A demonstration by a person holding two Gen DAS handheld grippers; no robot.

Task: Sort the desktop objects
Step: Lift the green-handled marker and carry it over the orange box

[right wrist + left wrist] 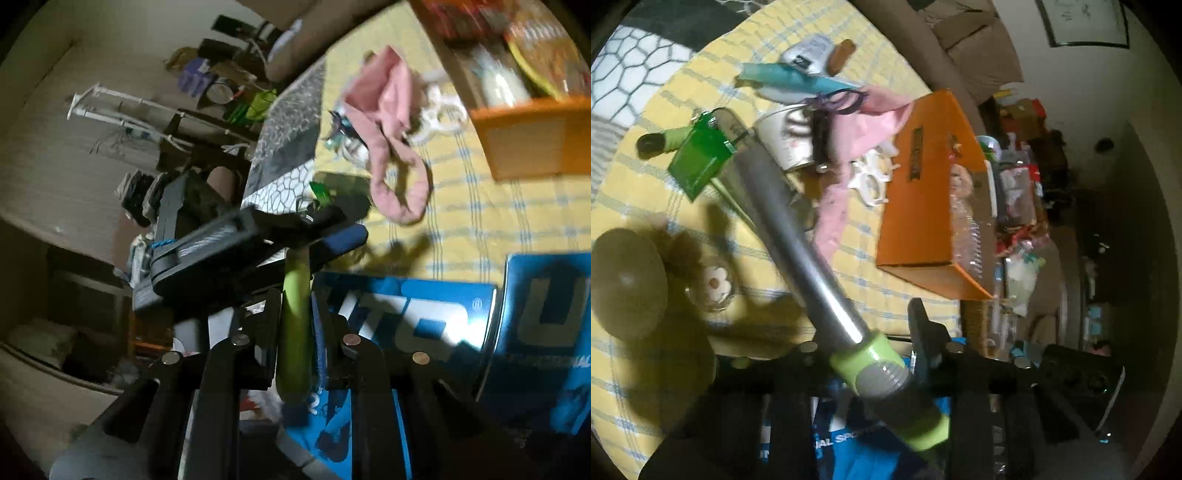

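In the left wrist view my left gripper (886, 369) is shut on a long tool with a grey shaft (798, 236), lime collar and green blade end (700, 158); it points up-left over the yellow checked cloth (683, 92). In the right wrist view my right gripper (295, 339) is shut on the lime-green handle (293, 325) of the same tool, and the left gripper (229, 243) crosses just ahead of it. A pink cloth (864, 129), also seen from the right wrist (391, 122), lies on the table beside the orange box (923, 199).
A paper cup (786, 140), teal pouch (790, 77), white clips (871, 181), a small flower dish (714, 284) and a dark round object (626, 284) lie on the cloth. A blue printed package (480, 325) lies near me. Room clutter stands beyond the table edge.
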